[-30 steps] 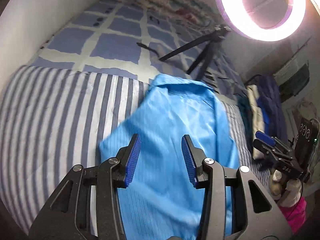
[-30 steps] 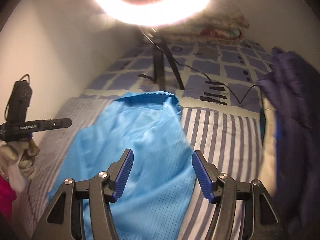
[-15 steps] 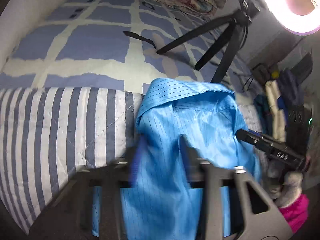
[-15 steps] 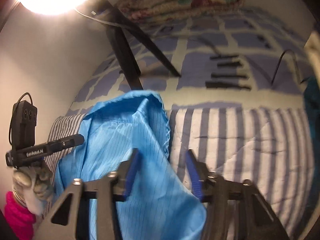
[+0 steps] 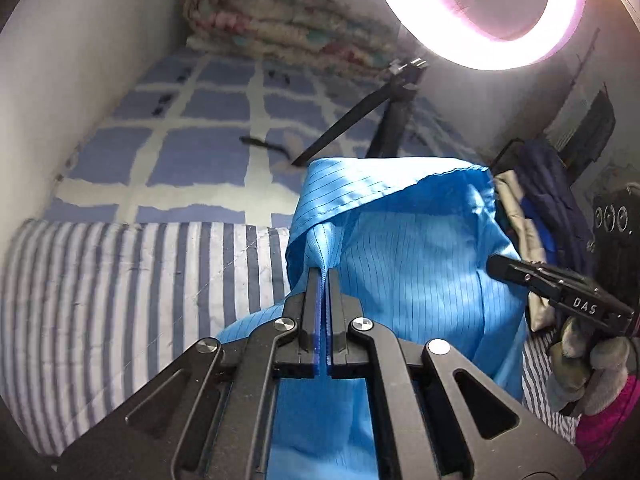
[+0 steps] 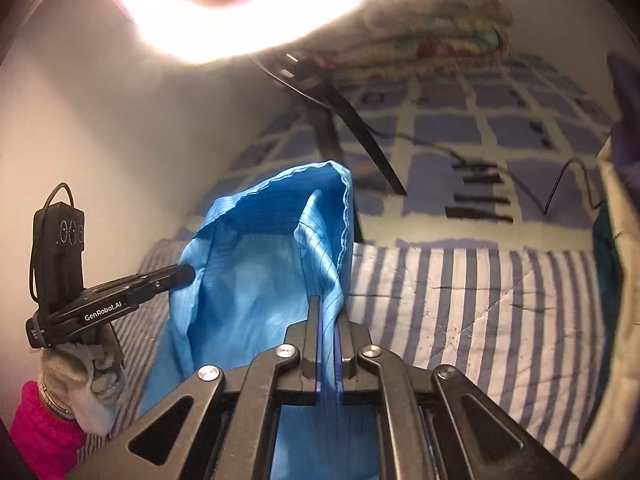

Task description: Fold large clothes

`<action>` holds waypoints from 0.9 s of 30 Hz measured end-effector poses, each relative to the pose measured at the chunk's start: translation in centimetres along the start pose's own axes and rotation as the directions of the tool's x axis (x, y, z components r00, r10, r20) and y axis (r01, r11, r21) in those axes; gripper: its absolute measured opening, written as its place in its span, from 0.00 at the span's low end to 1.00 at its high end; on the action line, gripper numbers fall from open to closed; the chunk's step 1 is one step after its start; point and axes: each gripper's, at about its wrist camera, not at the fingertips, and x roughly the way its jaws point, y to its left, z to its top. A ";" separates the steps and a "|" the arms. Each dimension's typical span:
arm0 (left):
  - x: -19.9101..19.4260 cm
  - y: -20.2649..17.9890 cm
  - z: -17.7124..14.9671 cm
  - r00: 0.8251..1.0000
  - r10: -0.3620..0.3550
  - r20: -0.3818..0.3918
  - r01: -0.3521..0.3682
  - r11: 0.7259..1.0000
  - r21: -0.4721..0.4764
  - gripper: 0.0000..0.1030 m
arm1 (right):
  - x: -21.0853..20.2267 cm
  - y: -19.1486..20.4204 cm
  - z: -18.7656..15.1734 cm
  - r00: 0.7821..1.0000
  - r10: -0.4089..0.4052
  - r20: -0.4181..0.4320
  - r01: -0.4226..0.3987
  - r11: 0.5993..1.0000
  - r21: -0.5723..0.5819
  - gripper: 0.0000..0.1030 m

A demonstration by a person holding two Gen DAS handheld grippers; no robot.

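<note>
From my left wrist view, my left gripper point(image 5: 322, 276) was clamped shut on a pinch of the bright blue, thinly pinstriped, shiny garment point(image 5: 408, 248), its jaws having just closed onto the cloth. The hemmed edge of the garment rose just beyond my fingertips and ran off to the right, toward my right gripper point(image 5: 500, 268), which had its tip in the cloth on the right side. So the lifted edge lay crosswise between my two hands, with the rest of the garment hanging down toward me over the blue-and-white striped quilt point(image 5: 132, 280). Beyond it stood the black tripod point(image 5: 384, 120) of the glowing ring light point(image 5: 480, 44).

From my right wrist view, my right gripper point(image 6: 329, 312) was likewise shut on the garment point(image 6: 248, 280), the fabric sandwiched between the blue pads after the jaws had just closed. My left gripper point(image 6: 180, 274) pinched the same raised edge at the left, held in my grey-gloved left hand point(image 6: 84, 376). The edge arched up and away between us, slack rather than taut. I judged that the fold would turn on carrying this held edge, both hands level, along the garment's length.
</note>
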 end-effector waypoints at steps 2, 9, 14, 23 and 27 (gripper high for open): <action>-2.1 -0.6 -0.7 1.000 -0.006 0.021 0.006 1.000 0.004 0.00 | -2.0 1.3 -0.3 1.000 0.005 0.016 -0.004 1.000 -0.030 0.01; -11.0 -3.3 -5.4 0.996 -0.003 0.084 0.001 1.000 0.026 0.00 | -10.4 6.5 -4.3 0.999 0.004 0.053 0.003 0.992 -0.126 0.01; -16.9 -5.9 -11.5 0.995 -0.007 0.104 0.003 0.999 0.036 0.00 | -15.1 9.4 -9.6 0.999 0.011 0.051 -0.002 0.985 -0.173 0.00; -21.8 -6.8 -23.2 0.998 -0.022 0.066 0.022 1.000 0.014 0.00 | -18.6 11.6 -21.1 0.998 0.020 -0.062 -0.031 0.984 -0.176 0.00; -21.9 -6.3 -28.6 1.000 -0.018 0.000 0.018 1.000 -0.012 0.00 | -18.1 11.3 -25.6 0.992 0.028 -0.121 -0.045 0.988 -0.145 0.00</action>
